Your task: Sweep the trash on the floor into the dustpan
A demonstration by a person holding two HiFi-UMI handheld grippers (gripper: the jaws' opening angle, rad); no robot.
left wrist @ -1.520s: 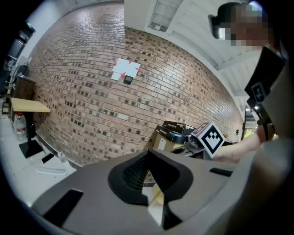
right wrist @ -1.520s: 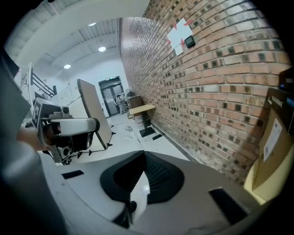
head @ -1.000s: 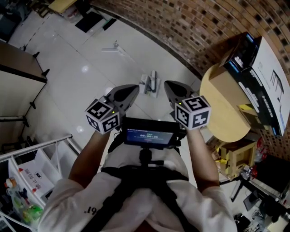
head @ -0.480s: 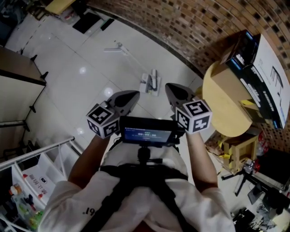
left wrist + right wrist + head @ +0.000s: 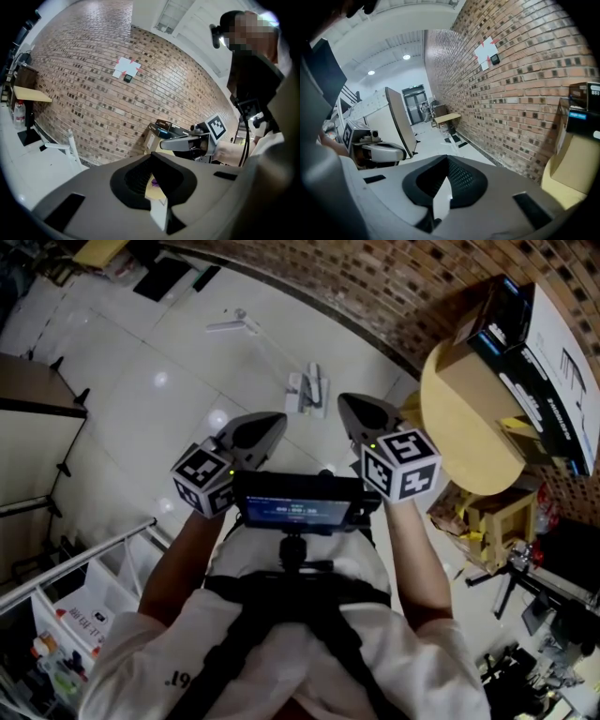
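Note:
My left gripper (image 5: 279, 418) and right gripper (image 5: 343, 401) are held side by side at chest height over the white tiled floor. Both are shut with nothing between the jaws. On the floor just beyond their tips lies a small whitish-grey item (image 5: 309, 390), and a thin white handle runs from it to a white piece (image 5: 232, 323) further off; which of them is broom or dustpan I cannot tell. The left gripper view shows my shut left gripper (image 5: 152, 157), with the right gripper (image 5: 185, 142) beside it. The right gripper view shows my shut right gripper (image 5: 447, 159), with the left gripper (image 5: 383, 151) at its left.
A brick wall (image 5: 403, 296) runs along the far side of the floor. At the right stands a round wooden table (image 5: 469, 442) with cardboard boxes (image 5: 525, 343). A low wooden stool (image 5: 492, 521) and a tripod are below it. A white wire rack (image 5: 84, 568) stands at lower left, a board panel (image 5: 37, 418) left.
Both grippers and the person have drifted slightly forward; the floor items now sit higher in the head view. Both grippers stay shut.

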